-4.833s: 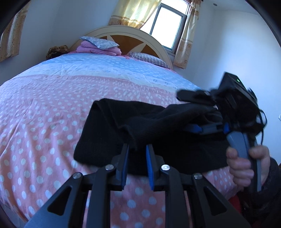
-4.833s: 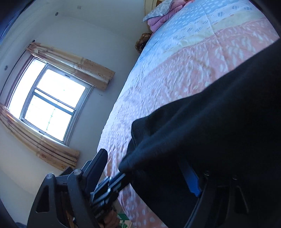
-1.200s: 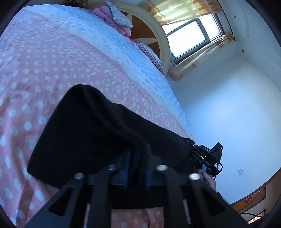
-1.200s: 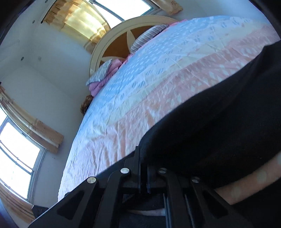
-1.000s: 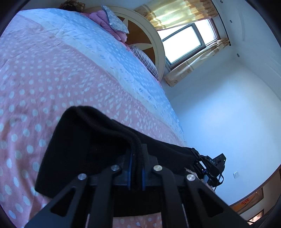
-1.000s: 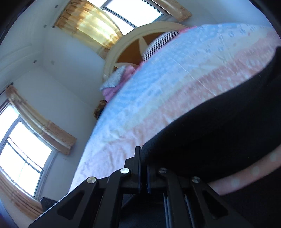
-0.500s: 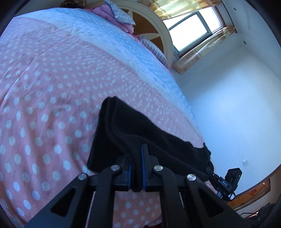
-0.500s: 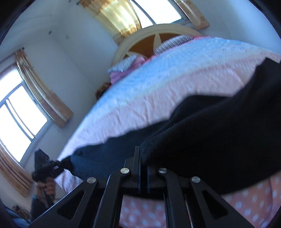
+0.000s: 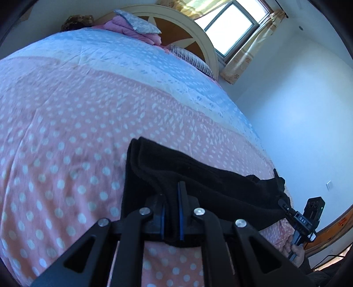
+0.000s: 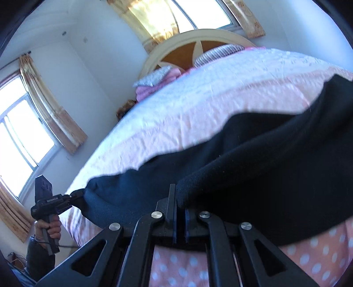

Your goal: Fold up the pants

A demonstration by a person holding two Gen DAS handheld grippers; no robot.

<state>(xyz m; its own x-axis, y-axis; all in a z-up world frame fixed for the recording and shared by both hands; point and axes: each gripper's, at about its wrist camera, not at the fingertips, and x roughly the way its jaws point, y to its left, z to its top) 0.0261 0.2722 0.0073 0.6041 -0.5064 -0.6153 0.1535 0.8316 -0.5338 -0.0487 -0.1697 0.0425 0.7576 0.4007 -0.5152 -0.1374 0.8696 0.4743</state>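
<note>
Both the left gripper [image 9: 174, 196] and right gripper [image 10: 179, 203] are clenched on the black pants [image 9: 198, 176]; hold them taut and level, then lay them flat on the bed [image 9: 77, 110] without sagging.

Your left gripper [image 9: 171, 194] buries its blue pads in the black pants [image 9: 198, 183], so you cannot see the pad faces where they pinch the cloth. In the right wrist view the pants [image 10: 253, 176] drape over the right gripper [image 10: 179, 198] and hide its right finger almost wholly. The bedspread [image 10: 198, 110] there is smeared with blur, its pattern unreadable in the middle of the frame. At the lower right of the left wrist view, your right hand [image 9: 295, 253] is cut off by the dark rim. The brown object [image 9: 76, 21] at the upper left is too small to identify, perhaps a basket.
</note>
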